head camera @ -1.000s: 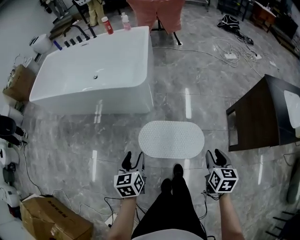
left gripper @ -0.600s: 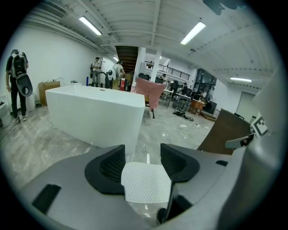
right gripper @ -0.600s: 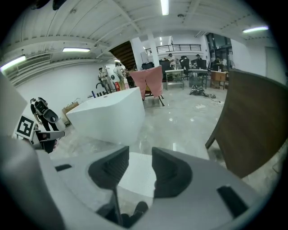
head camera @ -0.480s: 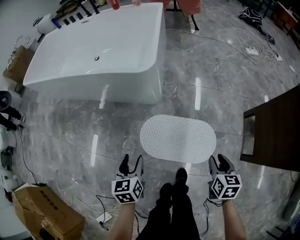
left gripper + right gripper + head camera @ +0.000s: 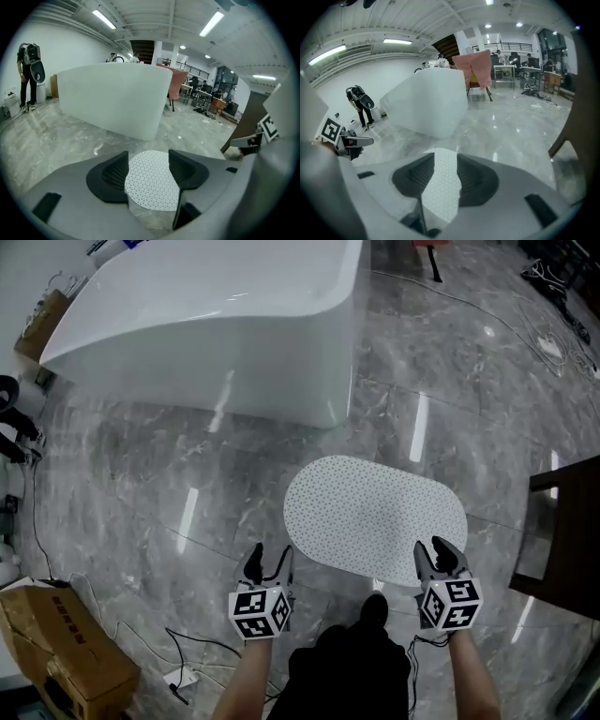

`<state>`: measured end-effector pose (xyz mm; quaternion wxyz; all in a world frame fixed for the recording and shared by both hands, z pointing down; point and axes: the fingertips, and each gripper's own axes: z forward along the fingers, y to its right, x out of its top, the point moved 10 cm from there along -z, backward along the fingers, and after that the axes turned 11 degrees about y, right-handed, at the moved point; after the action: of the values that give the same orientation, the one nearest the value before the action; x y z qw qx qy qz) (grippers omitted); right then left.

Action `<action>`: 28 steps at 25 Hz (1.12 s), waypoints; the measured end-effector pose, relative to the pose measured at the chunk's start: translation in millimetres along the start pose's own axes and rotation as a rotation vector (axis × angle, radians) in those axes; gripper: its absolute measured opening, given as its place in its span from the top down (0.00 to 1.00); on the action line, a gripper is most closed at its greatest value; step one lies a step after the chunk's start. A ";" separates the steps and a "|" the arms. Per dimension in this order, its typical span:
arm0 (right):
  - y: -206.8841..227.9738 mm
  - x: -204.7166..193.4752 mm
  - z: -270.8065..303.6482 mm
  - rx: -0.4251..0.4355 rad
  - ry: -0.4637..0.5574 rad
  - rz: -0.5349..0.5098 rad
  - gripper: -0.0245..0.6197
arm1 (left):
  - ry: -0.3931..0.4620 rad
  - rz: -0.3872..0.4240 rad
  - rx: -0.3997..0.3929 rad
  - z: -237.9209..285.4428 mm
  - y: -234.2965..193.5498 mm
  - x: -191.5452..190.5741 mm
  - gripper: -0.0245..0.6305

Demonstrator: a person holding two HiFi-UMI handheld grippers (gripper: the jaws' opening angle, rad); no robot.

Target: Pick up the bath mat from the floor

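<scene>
White bath mat (image 5: 375, 515) speckled with dark dots, grey white-veined marble floor (image 5: 131, 484) around it, plain white bathtub (image 5: 216, 324) beyond the mat, brown cardboard box (image 5: 56, 652) to its left

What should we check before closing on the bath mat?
1. Bath mat flat on the floor, nothing on it: ok.
2. Left gripper open: ok. Its jaws have just been opening; nothing gripped, mat lies ahead.
3. Right gripper open: ok. Jaws apart, nothing gripped.
4. Both grippers at the mat's near edge: ok. Left is by its left end, right over its near right edge.
5. Mat edge between either gripper's pads: not ok.
6. Shoe off the mat: cannot tell; it sits right at the near edge.
</scene>
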<state>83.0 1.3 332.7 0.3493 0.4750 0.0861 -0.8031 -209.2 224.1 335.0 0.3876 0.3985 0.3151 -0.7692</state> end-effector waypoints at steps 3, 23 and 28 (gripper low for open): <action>4.3 -34.8 46.0 0.046 0.018 -0.036 0.73 | 0.008 0.002 0.002 29.6 -14.9 -43.4 0.55; 3.7 -177.0 188.7 0.163 0.089 -0.071 0.73 | 0.036 0.055 0.037 167.6 -86.5 -205.4 0.52; 7.6 -180.0 184.7 0.157 0.095 -0.033 0.73 | -0.004 0.075 0.042 198.6 -92.3 -204.0 0.51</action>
<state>12.9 -4.9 581.0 0.2935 0.5369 0.0473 -0.7895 -282.8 183.1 622.2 0.4080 0.4167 0.2829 -0.7614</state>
